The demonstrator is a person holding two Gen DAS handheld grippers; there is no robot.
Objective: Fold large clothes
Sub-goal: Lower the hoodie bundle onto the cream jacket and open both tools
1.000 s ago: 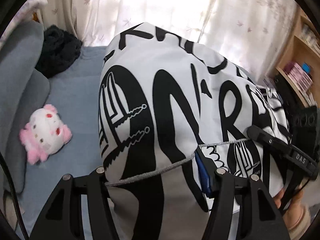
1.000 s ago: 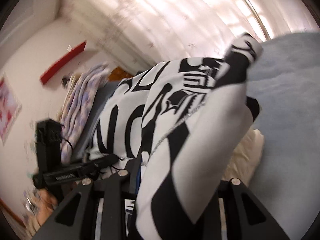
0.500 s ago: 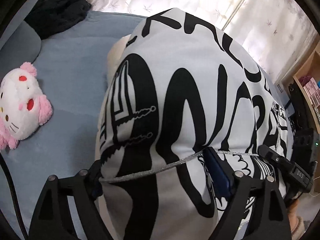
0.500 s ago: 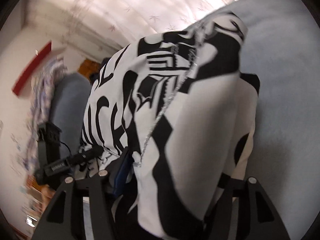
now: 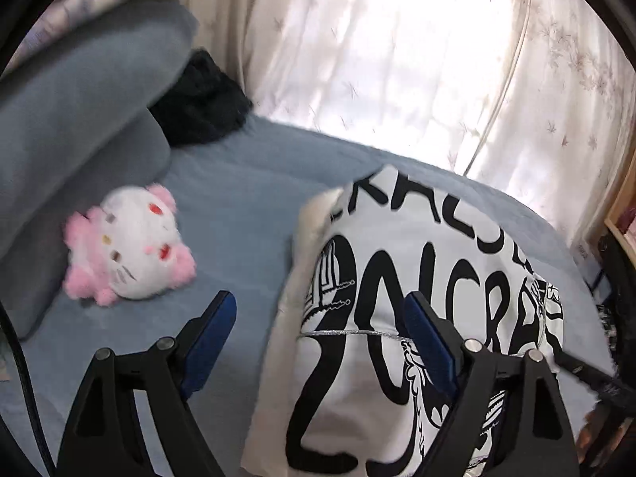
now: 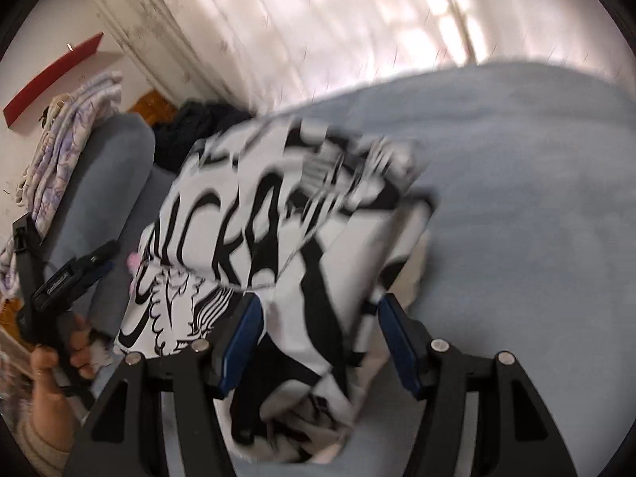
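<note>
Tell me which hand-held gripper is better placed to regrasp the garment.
Probably the right hand-held gripper: its open jaws straddle the garment. The left hand-held gripper is open with cloth only by one finger.

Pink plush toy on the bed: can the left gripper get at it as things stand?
Probably yes. The left gripper is open, and only bare blue bedsheet lies between it and the pink plush toy; the printed garment lies off to its right.

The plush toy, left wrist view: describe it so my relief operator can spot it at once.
Start at the blue-grey bed cover. The plush toy lies on it beside the grey cushion, apart from the black-and-white garment. It is the only small, fluffy white thing with pink trim and a cat-like face.
</note>
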